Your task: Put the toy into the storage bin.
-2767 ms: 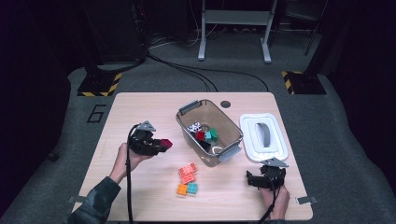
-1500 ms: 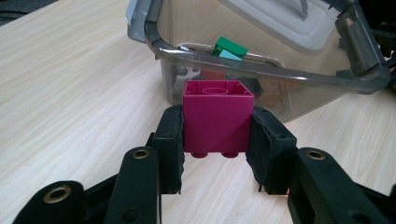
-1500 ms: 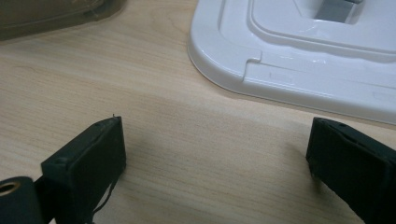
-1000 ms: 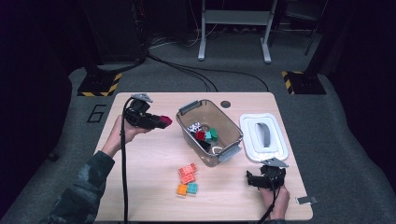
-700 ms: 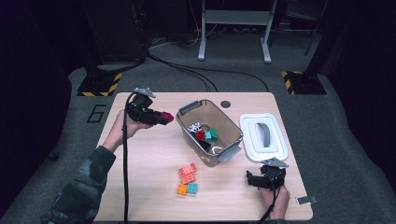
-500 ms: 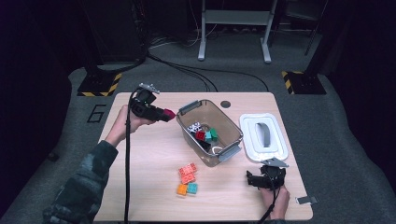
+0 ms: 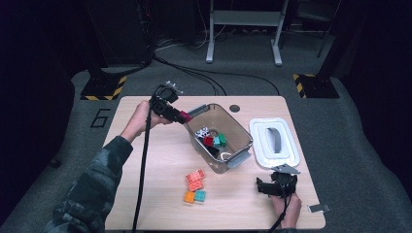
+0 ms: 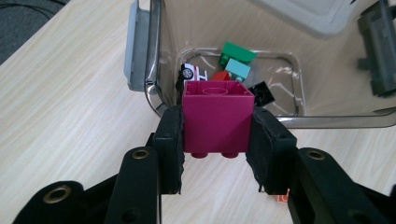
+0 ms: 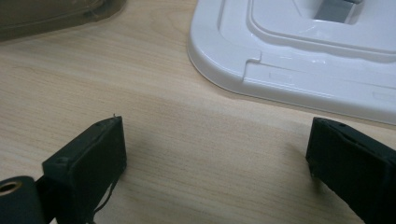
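**Spotter:** Your left gripper's fingers [image 8: 170,140] are clamped on the magenta block [image 8: 217,116], one pad flat on each side, studs facing away from you. On the right gripper [image 9: 215,154] the jaws stand wide apart with bare wood between them.

**Operator:** Walk me round, biggest thing first.

**Spotter:** You have the wooden table [image 7: 145,194] under it all. On it, at the middle, stands the clear bin [image 7: 243,141], lid off, with a grey latch on each end. Its white lid [image 7: 274,145] lies flat on the table just beside the bin, on your right. In the right gripper view that lid's edge is near your jaws but not touching them.

**Operator:** And my hands?

**Spotter:** Your left gripper [image 7: 183,116] is up by the bin's far left corner, with the block at the rim near the grey latch. In the left gripper view the block sits in front of the bin's wall, at its near edge. Your right gripper is near the front edge of the table, below the lid.

**Operator:** Small stuff?

**Spotter:** You have loose blocks [image 7: 211,140] in the bin's bottom: green, teal, red, black, and a white piece with a wheel. A little cluster of orange and teal blocks [image 7: 194,187] lies on the table in front of the bin, well apart from both grippers.
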